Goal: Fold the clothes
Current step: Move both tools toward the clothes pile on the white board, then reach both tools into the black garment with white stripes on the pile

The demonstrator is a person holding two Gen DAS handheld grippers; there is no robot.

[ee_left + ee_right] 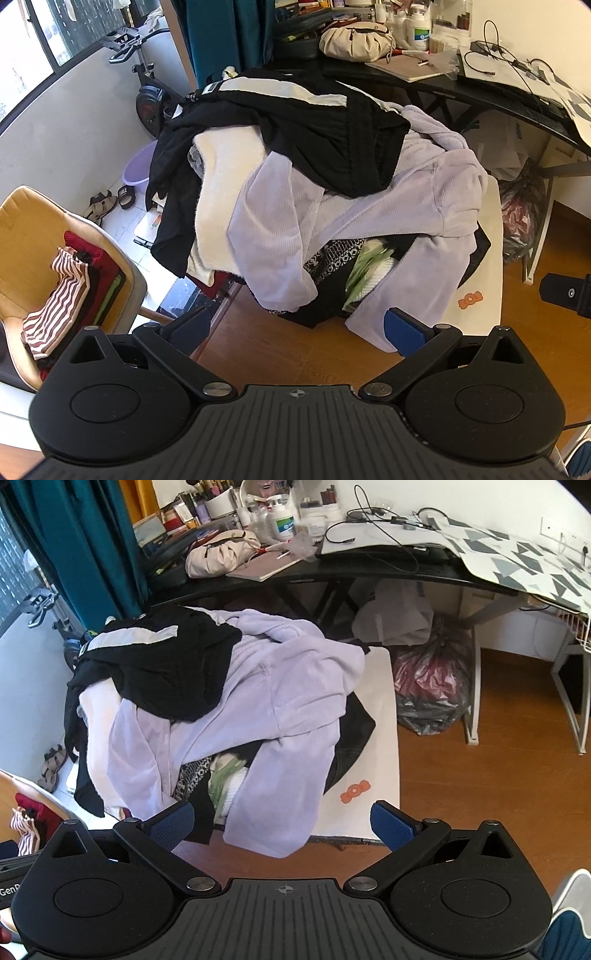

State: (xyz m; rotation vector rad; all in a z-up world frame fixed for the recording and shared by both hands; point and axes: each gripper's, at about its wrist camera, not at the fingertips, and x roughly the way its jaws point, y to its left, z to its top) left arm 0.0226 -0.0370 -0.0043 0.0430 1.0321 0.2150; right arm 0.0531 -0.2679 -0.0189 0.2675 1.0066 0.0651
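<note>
A heap of unfolded clothes lies on a low white table (480,288). A lilac ribbed garment (424,192) drapes over the front, and a black garment with a white stripe (303,125) lies on top. Both also show in the right wrist view: the lilac garment (288,686) and the black garment (166,664). My left gripper (299,328) is open and empty, short of the heap's front edge. My right gripper (282,821) is open and empty, just in front of a hanging lilac sleeve (273,805). The right gripper's edge shows at the left wrist view's right side (569,293).
A tan chair (22,236) at the left holds folded clothes with a striped piece (59,295) on top. A cluttered black desk (332,572) stands behind the heap. Plastic bags (432,686) sit under it. An exercise bike (144,96) and sandals (103,205) are at the far left.
</note>
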